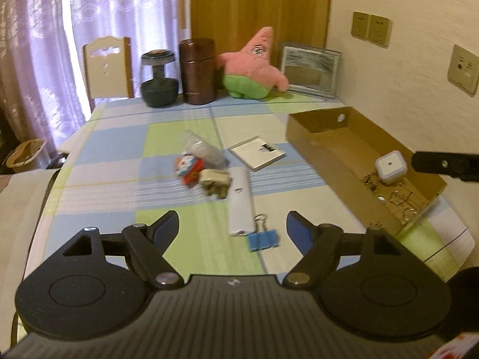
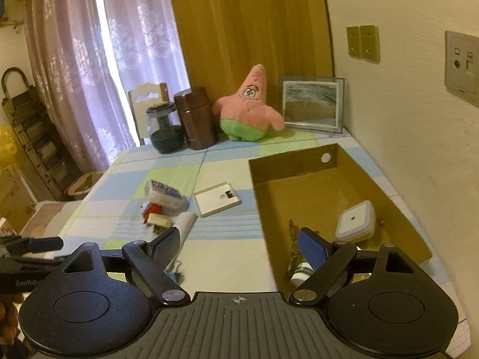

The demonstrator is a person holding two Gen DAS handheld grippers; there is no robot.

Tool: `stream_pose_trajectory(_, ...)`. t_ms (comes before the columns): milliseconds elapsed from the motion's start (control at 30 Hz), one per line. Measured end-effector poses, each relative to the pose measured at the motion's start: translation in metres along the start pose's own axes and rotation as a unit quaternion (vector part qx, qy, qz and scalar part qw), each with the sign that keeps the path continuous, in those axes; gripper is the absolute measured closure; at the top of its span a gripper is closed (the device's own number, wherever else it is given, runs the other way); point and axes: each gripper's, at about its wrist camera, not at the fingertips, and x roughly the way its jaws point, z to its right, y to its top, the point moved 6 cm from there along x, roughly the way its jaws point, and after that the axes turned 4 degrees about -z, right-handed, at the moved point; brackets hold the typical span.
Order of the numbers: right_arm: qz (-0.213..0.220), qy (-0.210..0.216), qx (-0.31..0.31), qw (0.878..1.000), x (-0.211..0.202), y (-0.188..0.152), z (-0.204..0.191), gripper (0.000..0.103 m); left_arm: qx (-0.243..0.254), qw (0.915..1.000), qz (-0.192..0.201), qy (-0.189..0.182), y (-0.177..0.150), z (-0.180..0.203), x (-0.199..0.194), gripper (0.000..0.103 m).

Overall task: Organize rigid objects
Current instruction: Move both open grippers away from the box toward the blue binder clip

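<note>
Box (image 1: 326,142): you have the white square case (image 1: 390,166) and some wire clips (image 1: 401,199) lying inside it, at the bench's right side.
Left to sort: blue binder clip (image 1: 263,239), white bar (image 1: 239,200), plug (image 1: 215,184), red toy (image 1: 190,169), plastic bottle (image 1: 203,149) and flat white card (image 1: 257,152) lie loose on the bench (image 1: 119,149).
Left gripper (image 1: 233,229): your jaws are spread, empty, above the binder clip.
Right gripper (image 2: 239,245): spread, empty, at the box's near end.
Progress: by my judgement, under half done.

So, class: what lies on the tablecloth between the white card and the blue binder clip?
In the left wrist view, a long white bar-shaped object lies between the white card and the blue binder clip, its near end beside the clip.
</note>
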Motion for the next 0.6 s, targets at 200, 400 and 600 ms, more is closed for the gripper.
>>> stream_pose_trajectory(200,-0.008,0.003,-0.005,1.0,0.003,-0.02,-0.019,0.02,-0.006,0.9999,-0.008,0.008,-0.012,-0.019,-0.003,0.027)
stream_pose_trajectory(400,-0.011,0.002,-0.011,1.0,0.01,-0.036,-0.034,0.02,0.001,0.9998,-0.017,0.014,-0.02,-0.03,-0.001,0.027)
stream_pose_trajectory(600,-0.02,-0.001,-0.033,0.999,0.027,-0.049,-0.052,0.02,-0.001,0.9996,-0.024,0.016,-0.026,-0.045,0.008,0.027)
